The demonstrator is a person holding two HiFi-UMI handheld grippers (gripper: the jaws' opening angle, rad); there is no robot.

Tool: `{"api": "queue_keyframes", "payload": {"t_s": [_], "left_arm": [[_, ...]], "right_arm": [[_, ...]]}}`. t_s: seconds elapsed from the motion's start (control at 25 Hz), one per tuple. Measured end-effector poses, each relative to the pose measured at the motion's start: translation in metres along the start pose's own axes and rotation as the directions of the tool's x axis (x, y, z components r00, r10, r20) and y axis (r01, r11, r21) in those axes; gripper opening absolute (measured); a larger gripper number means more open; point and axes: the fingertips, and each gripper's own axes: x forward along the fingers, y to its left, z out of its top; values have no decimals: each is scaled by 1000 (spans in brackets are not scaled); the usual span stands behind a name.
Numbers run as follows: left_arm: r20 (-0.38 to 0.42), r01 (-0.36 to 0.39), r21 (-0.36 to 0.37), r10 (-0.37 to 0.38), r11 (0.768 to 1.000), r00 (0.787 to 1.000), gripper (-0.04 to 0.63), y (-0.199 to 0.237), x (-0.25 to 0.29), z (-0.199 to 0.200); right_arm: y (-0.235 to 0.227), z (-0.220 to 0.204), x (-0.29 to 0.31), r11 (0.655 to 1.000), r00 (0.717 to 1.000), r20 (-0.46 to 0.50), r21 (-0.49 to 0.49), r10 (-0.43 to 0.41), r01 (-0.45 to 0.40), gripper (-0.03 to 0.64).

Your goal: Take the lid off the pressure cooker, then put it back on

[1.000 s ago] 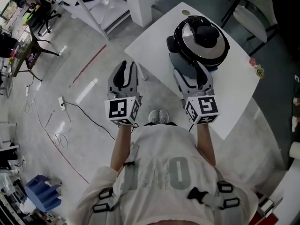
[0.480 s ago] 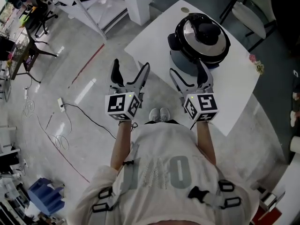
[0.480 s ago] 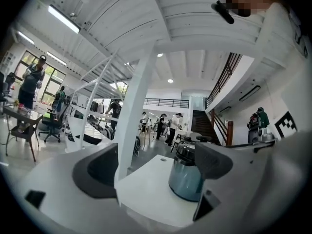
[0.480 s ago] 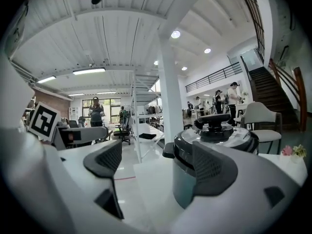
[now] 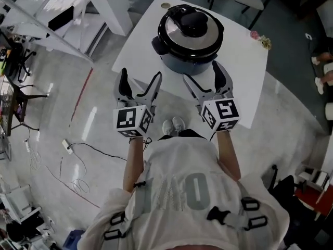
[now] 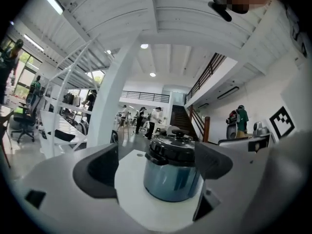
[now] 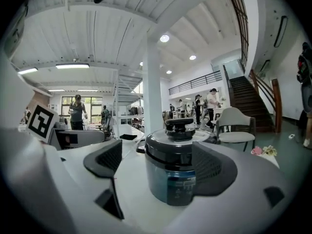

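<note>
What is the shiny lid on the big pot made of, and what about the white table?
The lid looks like brushed metal: it is silvery with soft glare. Its black knob is probably plastic, dull and dark. The table has a smooth matte white top. Whether it is painted wood or laminate can't be told.

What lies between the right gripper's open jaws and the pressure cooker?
Only a bare stretch of the white table. Nothing else stands between the right gripper and the pressure cooker. The right gripper view shows it best.
</note>
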Motion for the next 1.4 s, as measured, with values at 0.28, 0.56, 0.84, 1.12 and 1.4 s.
{"api": "queue_keyframes", "payload": {"t_s": [0.28,0.56,0.84,1.12,1.4], "left_arm": [[-35,179,27,-178,983,983,472,-50,28,-6],[-26,217,44,-216,975,976,472,-67,54,-1],[-4,185,36,-185,982,983,472,-74,76,8],[-33,176,63,-174,982,984,472,-82,84,2],[-25,142,67,-140,988,990,471,-79,94,6]], "right_arm": [[-46,-4,-33,986,986,9,20,-169,168,439],[-83,-2,-46,972,973,19,36,-231,230,439],[-116,5,-38,976,977,25,51,-212,210,439],[-129,8,-30,981,982,19,46,-187,186,439],[-139,14,-24,987,987,26,29,-161,160,439]]}}
